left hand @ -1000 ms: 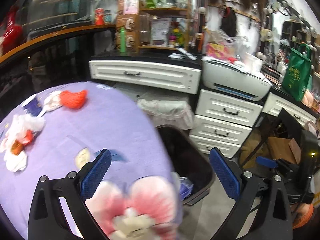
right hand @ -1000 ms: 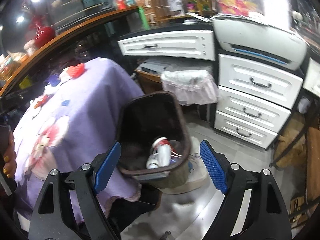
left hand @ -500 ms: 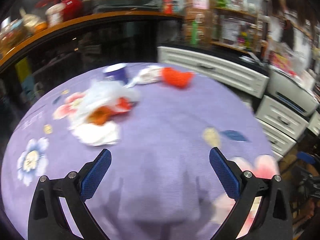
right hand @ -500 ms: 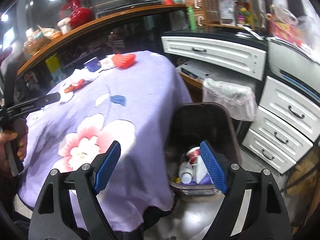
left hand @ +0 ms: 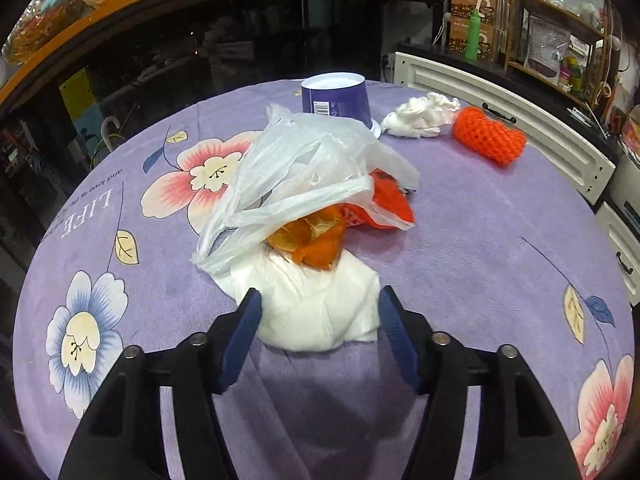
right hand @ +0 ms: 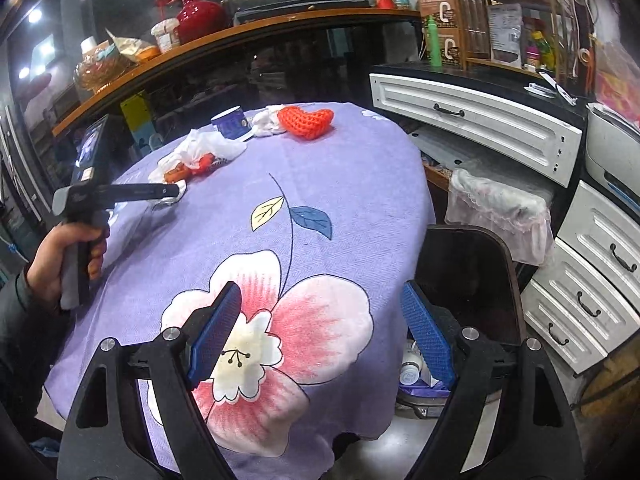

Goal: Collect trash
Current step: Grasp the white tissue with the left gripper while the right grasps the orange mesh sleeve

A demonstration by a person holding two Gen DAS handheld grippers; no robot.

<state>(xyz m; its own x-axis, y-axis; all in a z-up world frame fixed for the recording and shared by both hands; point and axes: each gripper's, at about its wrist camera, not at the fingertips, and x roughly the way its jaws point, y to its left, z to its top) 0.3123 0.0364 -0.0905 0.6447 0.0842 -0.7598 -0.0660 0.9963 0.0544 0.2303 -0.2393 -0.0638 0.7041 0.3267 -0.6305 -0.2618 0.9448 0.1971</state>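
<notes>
A white crumpled tissue (left hand: pixel 320 300) lies on the purple flowered tablecloth (left hand: pixel 480 248), with orange peel (left hand: pixel 316 240), a clear plastic bag (left hand: pixel 304 172) and a red wrapper (left hand: pixel 384 200) piled behind it. My left gripper (left hand: pixel 318 316) is open with its jaws on either side of the tissue; I cannot tell if they touch it. The left gripper also shows in the right wrist view (right hand: pixel 168 190) at the pile (right hand: pixel 196 156). My right gripper (right hand: pixel 320 332) is open and empty over the table's near edge, beside the dark trash bin (right hand: pixel 468 280).
A blue paper cup (left hand: pixel 336 96), a white wad (left hand: pixel 420 114) and a red knitted heart (left hand: pixel 488 140) lie farther back. White drawers (right hand: pixel 472 120) and a lined basket (right hand: pixel 500 208) stand right of the table. The bin holds bottles (right hand: pixel 412 364).
My left gripper has swung from the bin side to the trash pile and its jaws have narrowed around the tissue. My right gripper has moved from above the bin toward the table.
</notes>
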